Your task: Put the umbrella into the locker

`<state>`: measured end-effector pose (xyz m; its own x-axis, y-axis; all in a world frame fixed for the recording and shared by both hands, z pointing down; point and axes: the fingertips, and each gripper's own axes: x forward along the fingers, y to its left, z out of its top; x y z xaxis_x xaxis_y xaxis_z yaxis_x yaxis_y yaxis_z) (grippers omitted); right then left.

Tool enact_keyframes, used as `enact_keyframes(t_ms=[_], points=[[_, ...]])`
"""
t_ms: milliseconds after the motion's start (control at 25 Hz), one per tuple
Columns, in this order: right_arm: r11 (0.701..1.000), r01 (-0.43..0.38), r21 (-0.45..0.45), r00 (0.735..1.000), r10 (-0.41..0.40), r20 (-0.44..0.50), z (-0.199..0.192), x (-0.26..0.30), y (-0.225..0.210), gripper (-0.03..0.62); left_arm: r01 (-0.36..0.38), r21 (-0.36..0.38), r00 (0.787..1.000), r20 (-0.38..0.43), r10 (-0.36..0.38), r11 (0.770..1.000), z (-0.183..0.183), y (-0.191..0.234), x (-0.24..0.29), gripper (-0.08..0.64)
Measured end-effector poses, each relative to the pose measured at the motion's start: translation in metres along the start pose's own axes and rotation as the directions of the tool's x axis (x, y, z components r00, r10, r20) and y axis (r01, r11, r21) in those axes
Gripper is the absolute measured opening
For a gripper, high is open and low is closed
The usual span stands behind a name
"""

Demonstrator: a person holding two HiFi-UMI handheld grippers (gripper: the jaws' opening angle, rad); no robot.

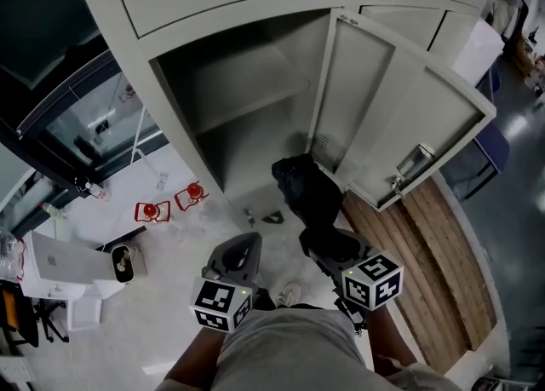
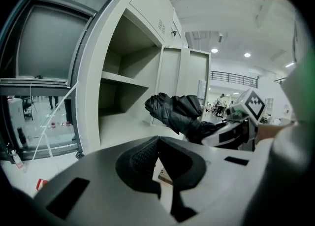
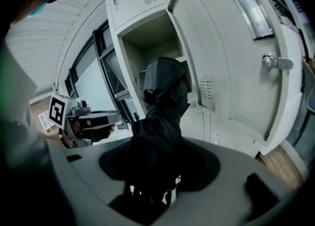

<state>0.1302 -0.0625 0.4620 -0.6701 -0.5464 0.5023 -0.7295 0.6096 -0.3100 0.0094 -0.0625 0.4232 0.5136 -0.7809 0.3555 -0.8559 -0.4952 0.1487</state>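
Umbrella (image 1: 305, 186), folded and black, is pinched between the jaws of the right gripper (image 1: 330, 246), with its far end at the open front of the locker (image 1: 247, 91), near the door (image 1: 400, 117). The left gripper (image 1: 242, 255) has its jaws pressed together on nothing.

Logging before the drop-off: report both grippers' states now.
Left gripper: closed, nothing between the jaws.
Right gripper: closed on the black folded umbrella.

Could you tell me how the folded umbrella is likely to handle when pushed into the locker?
The umbrella shows loose, bunched fabric, so its outside is probably soft and floppy. The right gripper alone holds it out, so it seems light.
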Motion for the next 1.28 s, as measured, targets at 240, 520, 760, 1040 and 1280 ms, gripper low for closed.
enact_keyframes(t_ms=[240,520,760,1040,1280], points=[[1.000,0.024,0.013,1.000,-0.024,-0.007,0.005,0.005,-0.004,0.233,0.010,-0.005,1.000,-0.005,-0.010,1.000,0.003,0.013,0.005,0.015],[0.999,0.037,0.017,0.999,-0.036,-0.018,0.014,0.018,-0.008,0.233,0.022,-0.008,1.000,-0.002,-0.022,1.000,0.008,0.029,0.014,0.015],[0.999,0.036,0.017,0.999,-0.035,-0.030,0.021,0.033,-0.011,0.233,0.023,-0.009,1.000,-0.007,-0.023,1.000,0.011,0.044,0.019,0.015],[0.999,0.036,0.011,0.998,-0.035,-0.045,0.031,0.050,-0.015,0.233,0.023,-0.005,1.000,-0.010,-0.023,1.000,0.014,0.058,0.022,0.015],[1.000,0.030,0.006,0.998,-0.029,-0.050,0.042,0.063,-0.019,0.233,0.023,-0.007,1.000,-0.014,-0.023,1.000,0.017,0.069,0.025,0.015]])
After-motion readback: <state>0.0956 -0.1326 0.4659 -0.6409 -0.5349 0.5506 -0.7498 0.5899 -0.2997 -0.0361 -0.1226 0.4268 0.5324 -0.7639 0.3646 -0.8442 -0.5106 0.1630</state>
